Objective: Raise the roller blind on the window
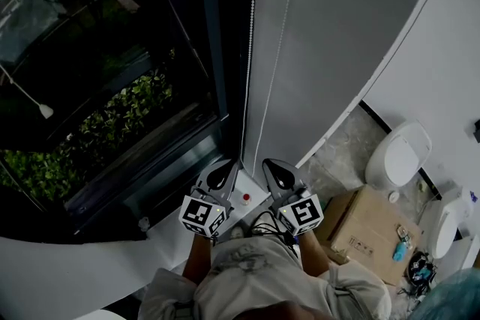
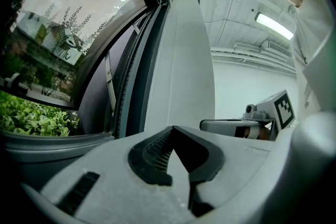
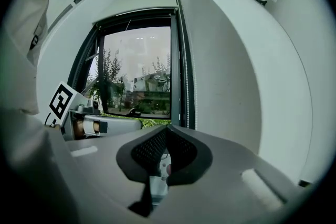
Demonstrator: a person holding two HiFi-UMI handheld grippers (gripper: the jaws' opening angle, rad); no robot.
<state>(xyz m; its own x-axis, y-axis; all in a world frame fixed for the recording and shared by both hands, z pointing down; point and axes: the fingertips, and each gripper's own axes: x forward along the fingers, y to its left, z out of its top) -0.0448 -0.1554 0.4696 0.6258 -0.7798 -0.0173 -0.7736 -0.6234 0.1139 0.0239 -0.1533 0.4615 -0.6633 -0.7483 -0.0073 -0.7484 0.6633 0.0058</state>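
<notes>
The window [image 1: 112,64] fills the left of the head view, and its glass [image 3: 139,71] shows bare up to the top frame. A white bead chain [image 1: 250,41] hangs along the frame's right edge, with a thinner strand [image 1: 279,41] beside it. Both strands end by my grippers, which are low near the sill. My left gripper [image 1: 235,163] [image 2: 172,128] is shut; a fine strand [image 2: 169,86] runs down to its tips, and whether it is pinched does not show. My right gripper [image 1: 265,160] [image 3: 167,128] is shut, with the chain [image 3: 188,81] just right of its tips.
A grey wall panel [image 1: 330,34] stands right of the window. The white sill [image 1: 161,232] carries a small red button [image 1: 245,199]. On the floor to the right are a toilet [image 1: 401,154] and a cardboard box [image 1: 367,225]. A green hedge [image 1: 112,124] lies outside.
</notes>
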